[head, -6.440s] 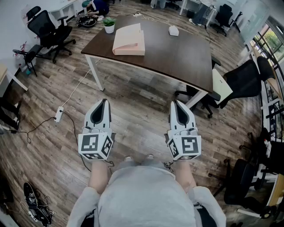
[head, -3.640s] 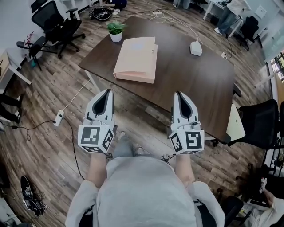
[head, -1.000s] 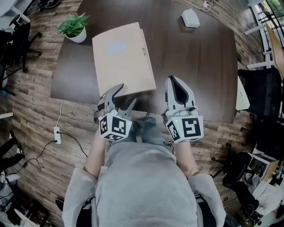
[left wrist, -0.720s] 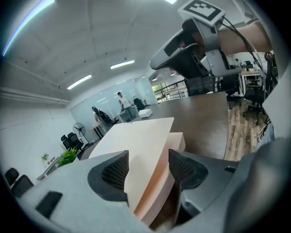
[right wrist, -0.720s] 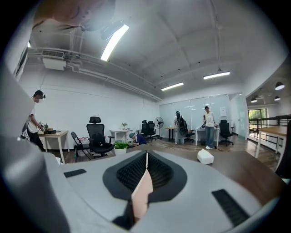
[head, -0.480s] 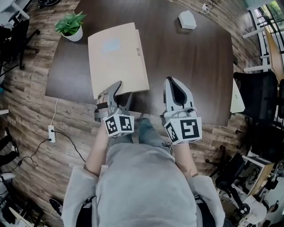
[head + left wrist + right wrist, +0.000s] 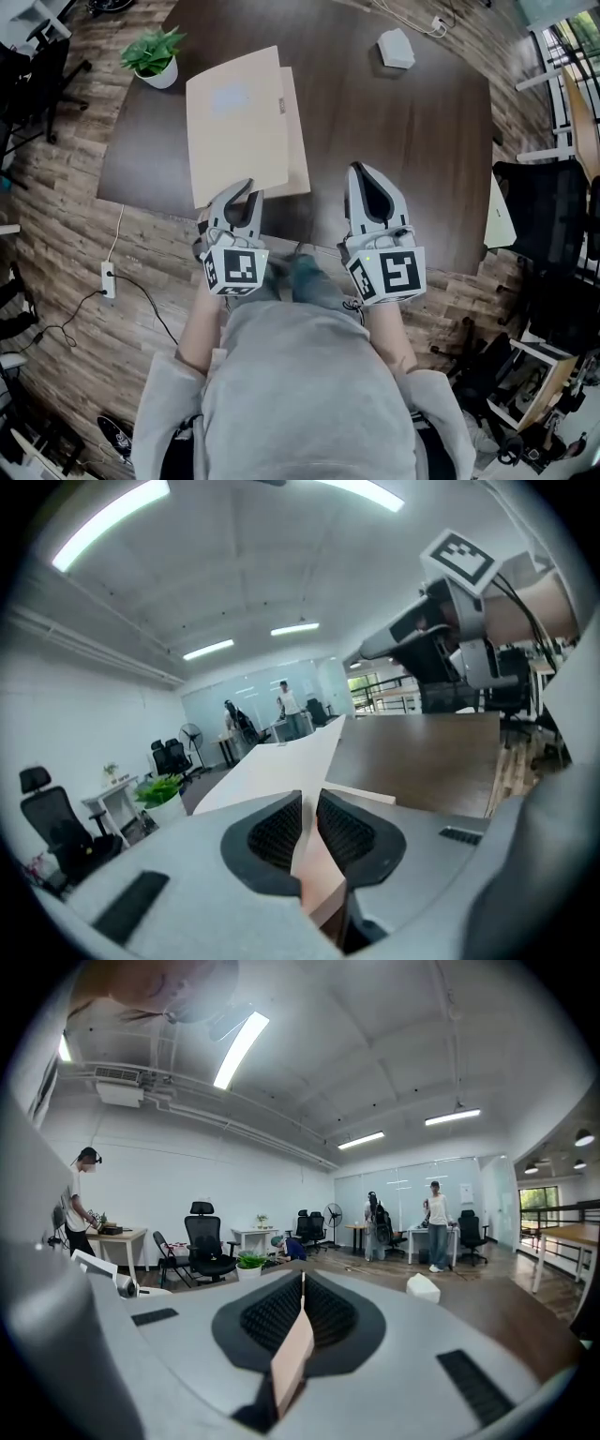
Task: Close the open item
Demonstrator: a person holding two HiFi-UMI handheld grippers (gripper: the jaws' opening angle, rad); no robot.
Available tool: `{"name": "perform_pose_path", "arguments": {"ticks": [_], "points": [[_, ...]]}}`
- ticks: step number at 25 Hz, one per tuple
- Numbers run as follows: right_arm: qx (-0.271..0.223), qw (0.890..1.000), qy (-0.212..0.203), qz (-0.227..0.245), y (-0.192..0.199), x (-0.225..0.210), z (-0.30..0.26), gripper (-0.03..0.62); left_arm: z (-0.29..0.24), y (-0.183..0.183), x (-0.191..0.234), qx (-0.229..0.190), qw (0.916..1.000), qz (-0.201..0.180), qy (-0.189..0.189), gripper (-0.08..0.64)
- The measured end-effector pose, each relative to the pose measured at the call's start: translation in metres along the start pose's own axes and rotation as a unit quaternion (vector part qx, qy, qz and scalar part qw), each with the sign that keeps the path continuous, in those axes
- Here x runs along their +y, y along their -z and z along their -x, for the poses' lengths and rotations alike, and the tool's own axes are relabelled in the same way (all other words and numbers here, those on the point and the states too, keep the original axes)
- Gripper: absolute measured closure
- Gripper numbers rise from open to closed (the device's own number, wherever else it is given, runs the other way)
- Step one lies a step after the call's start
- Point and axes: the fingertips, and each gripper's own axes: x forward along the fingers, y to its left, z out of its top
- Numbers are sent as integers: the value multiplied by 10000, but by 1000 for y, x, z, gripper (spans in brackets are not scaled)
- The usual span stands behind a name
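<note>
Left gripper [image 7: 244, 195] closing on the near edge of a beige folder [image 7: 234, 112], left of centre in the head view.

In the left gripper view its jaws are narrowing onto the folder's pale front cover [image 7: 281, 761], which runs between the ribbed pads. The right gripper [image 7: 366, 176] hovers just right of it over the dark table [image 7: 403, 159], jaws pressed together and seemingly empty. The folder's long axis runs away from the person, toward the top of the frame, leaning slightly left. A strip of its lower layer shows along the right side, so the cover looks raised and not yet shut. Lowering it flat is what remains. A potted plant [image 7: 155, 56] stands at upper left.
</note>
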Motion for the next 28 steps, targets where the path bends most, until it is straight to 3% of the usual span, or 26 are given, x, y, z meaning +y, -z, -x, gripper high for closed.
{"name": "perform_pose_path", "arguments": {"ticks": [6, 12, 18, 25, 28], "points": [[-63, 9999, -126, 30, -5, -3, 2, 578, -6, 0, 4, 155, 9945, 1015, 201, 531], [-87, 9998, -162, 44, -7, -9, 8, 578, -21, 12, -11, 601, 9896, 1221, 457, 532], [-107, 9998, -190, 44, -7, -20, 14, 578, -33, 28, -29, 1147, 9871, 972, 550, 532], [-115, 9996, -262, -2, -6, -27, 16, 578, -42, 39, -42, 1624, 9838, 362, 673, 531], [-125, 9994, -310, -9, -6, -28, 16, 578, -44, 43, -47, 1839, 9802, -96, 731, 531]]}}
